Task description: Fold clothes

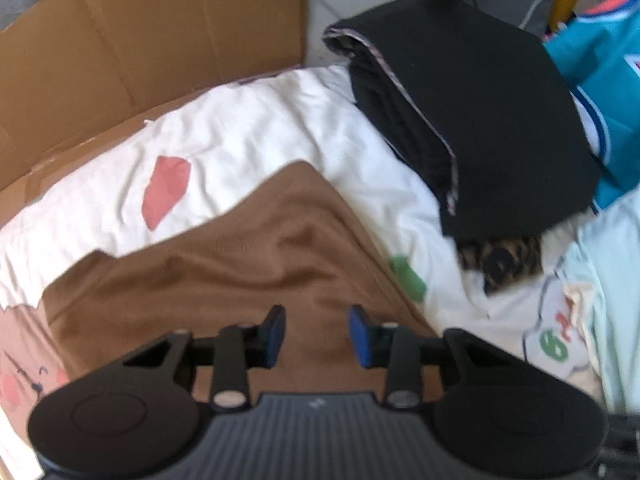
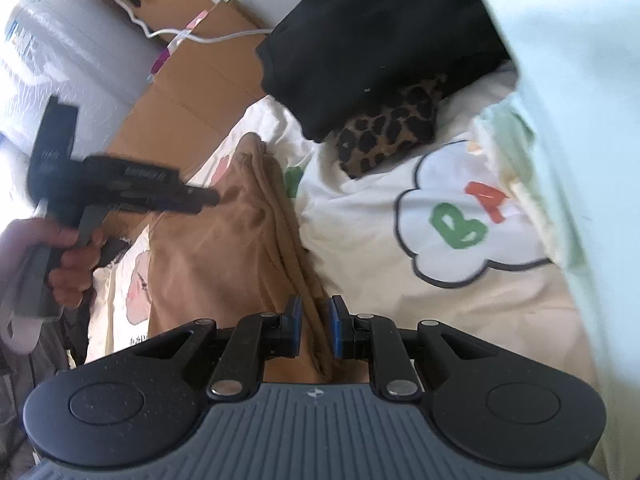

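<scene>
A brown garment [image 1: 240, 248] lies rumpled on a white printed sheet [image 1: 248, 128]. My left gripper [image 1: 318, 334] hovers over it, its blue pads [image 1: 360, 336] apart and nothing caught between them. In the right wrist view the same brown garment [image 2: 224, 264] shows a folded edge that runs toward my right gripper [image 2: 315, 326]. That gripper's jaws stand a narrow gap apart, with the fold seen in the gap and the pads not visibly pressing it. A hand [image 2: 68, 256] holds the left gripper [image 2: 212, 198], whose tip is at the garment's far end.
A folded black garment [image 1: 480, 120] sits at the back right on a leopard-print piece [image 1: 500, 264]. A teal jersey [image 1: 600, 68] and pale mint cloth [image 2: 560, 80] lie to the right. A cardboard box [image 1: 160, 40] borders the left, with a white cable [image 2: 200, 38] across it.
</scene>
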`<action>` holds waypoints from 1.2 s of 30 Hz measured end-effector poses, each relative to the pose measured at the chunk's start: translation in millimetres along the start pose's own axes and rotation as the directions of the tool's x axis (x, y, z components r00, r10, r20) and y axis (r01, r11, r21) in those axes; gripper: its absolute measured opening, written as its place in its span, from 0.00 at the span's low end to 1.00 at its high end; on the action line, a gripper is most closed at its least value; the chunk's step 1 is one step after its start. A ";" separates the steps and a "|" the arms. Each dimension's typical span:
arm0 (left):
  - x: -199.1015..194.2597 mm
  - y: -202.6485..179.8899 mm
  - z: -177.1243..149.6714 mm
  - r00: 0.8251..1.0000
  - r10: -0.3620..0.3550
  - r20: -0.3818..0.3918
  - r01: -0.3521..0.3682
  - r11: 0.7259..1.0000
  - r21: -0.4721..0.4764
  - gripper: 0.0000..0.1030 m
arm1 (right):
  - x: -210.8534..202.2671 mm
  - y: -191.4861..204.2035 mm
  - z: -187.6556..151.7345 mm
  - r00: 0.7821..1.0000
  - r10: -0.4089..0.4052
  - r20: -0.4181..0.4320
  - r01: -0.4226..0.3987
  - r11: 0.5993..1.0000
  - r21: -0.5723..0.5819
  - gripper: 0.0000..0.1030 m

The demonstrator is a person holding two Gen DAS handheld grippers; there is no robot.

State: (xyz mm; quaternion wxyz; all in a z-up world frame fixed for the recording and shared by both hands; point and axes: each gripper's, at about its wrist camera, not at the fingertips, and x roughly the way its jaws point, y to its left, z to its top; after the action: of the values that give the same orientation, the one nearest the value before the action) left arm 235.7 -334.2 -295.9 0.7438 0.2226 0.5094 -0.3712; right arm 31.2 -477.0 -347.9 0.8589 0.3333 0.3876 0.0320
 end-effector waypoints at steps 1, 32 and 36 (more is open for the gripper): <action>5.2 -0.6 5.1 1.000 0.003 0.002 -0.003 1.000 0.006 0.30 | 4.2 2.7 0.4 1.000 0.002 -0.006 -0.002 1.000 -0.013 0.15; -9.8 70.3 26.7 0.995 0.094 0.042 -0.088 0.988 -0.124 0.28 | 3.7 12.6 -13.3 0.994 -0.092 -0.052 0.084 0.988 -0.133 0.14; -21.1 101.1 2.6 0.990 0.139 0.012 -0.134 0.972 -0.195 0.28 | 5.4 20.4 -9.9 0.997 -0.070 -0.039 0.063 0.987 -0.147 0.14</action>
State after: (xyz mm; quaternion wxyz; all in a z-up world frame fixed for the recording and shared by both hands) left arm 311.7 -266.0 -280.1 0.7920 0.1788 0.5173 -0.2706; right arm 32.3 -454.1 -344.0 0.8727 0.2557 0.4142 0.0389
